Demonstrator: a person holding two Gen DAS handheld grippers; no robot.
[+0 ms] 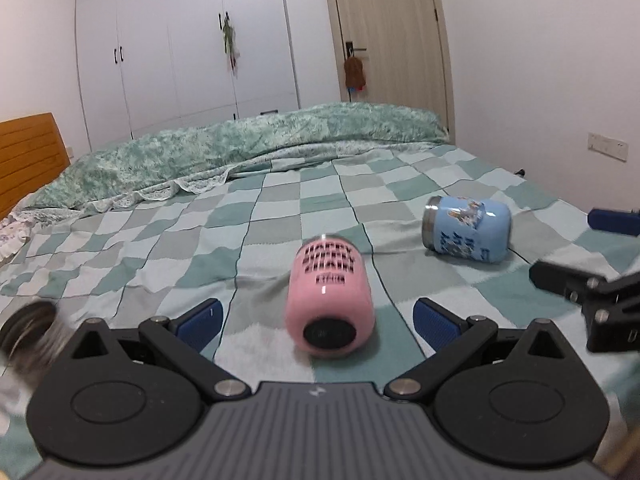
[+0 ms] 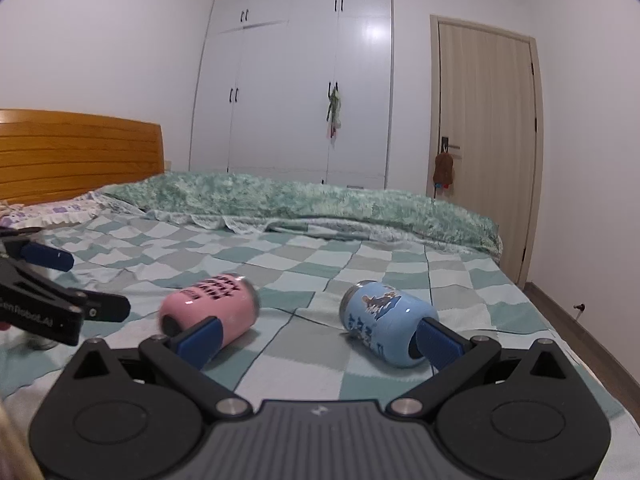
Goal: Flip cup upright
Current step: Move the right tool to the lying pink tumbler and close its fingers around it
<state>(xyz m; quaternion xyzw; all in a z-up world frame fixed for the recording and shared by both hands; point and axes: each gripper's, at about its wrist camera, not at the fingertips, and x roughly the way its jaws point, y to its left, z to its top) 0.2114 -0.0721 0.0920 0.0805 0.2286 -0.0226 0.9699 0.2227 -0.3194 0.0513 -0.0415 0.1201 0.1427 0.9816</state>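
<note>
Closest to the left wrist camera is the left gripper (image 1: 316,320), its two blue-padded fingers (image 1: 200,318) spread wide and holding nothing. Between them, low over the bed, lies a pink cup (image 1: 330,300) on its side. Its dark base faces the camera and its open mouth points away; black lettering runs across its upper side. The cup looks slightly blurred. It touches neither finger pad.

At the far left edge of that view a blurred, dark round object (image 1: 28,332) sits on the bedding; what it is cannot be told.

From the right wrist camera, the right gripper (image 2: 318,338) is also spread wide and empty. The pink cup (image 2: 208,314) lies just behind its left finger, and a blue cup (image 2: 388,322) with a cartoon print lies just behind its right finger. Whether either finger touches a cup cannot be told. The blue cup is also on its side, its metal rim pointing away and to the left.

The two cups lie near each other but apart on a green, grey and white checked bedspread (image 2: 320,264).

Farther back, a rumpled green blanket (image 2: 300,200) runs across the bed. A wooden headboard (image 2: 80,152) stands at the left. Beyond are white wardrobe doors (image 2: 296,80) and a beige door (image 2: 486,140) with something brown hanging from its handle.
</note>
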